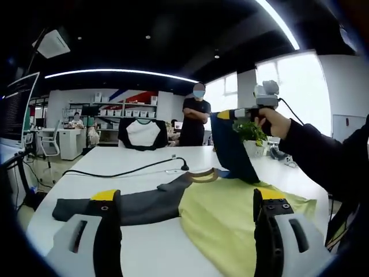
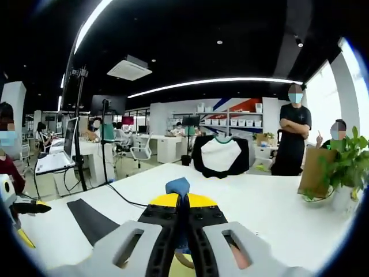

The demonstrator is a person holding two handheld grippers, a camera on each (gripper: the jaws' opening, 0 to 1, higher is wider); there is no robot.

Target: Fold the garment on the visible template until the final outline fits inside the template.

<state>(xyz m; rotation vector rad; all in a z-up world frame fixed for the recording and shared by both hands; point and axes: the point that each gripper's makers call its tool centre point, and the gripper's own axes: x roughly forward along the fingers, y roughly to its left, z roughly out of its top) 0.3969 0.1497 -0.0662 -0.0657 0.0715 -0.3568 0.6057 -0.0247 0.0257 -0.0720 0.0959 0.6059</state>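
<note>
A garment lies on the white table (image 1: 144,242): a yellow-green body (image 1: 225,216), a dark grey sleeve (image 1: 138,205) spread to the left, and a tan-edged collar (image 1: 202,175). My left gripper (image 1: 185,196) hangs open just above the near edge of the body, with nothing between its yellow-tipped fingers (image 1: 104,195). A hand holds my right gripper (image 1: 230,114) raised at the right. It is shut on the dark blue sleeve (image 1: 232,147), which hangs down to the table. In the right gripper view the jaws of my right gripper (image 2: 180,202) pinch blue fabric (image 2: 177,187). The grey sleeve (image 2: 95,220) lies flat at the lower left.
A black cable (image 1: 127,170) runs across the table behind the garment. A potted plant (image 2: 346,164) and a brown paper bag (image 2: 316,171) stand at the table's right end. A black-and-white top (image 2: 219,154) is propped at the far end. A person (image 2: 293,135) stands there.
</note>
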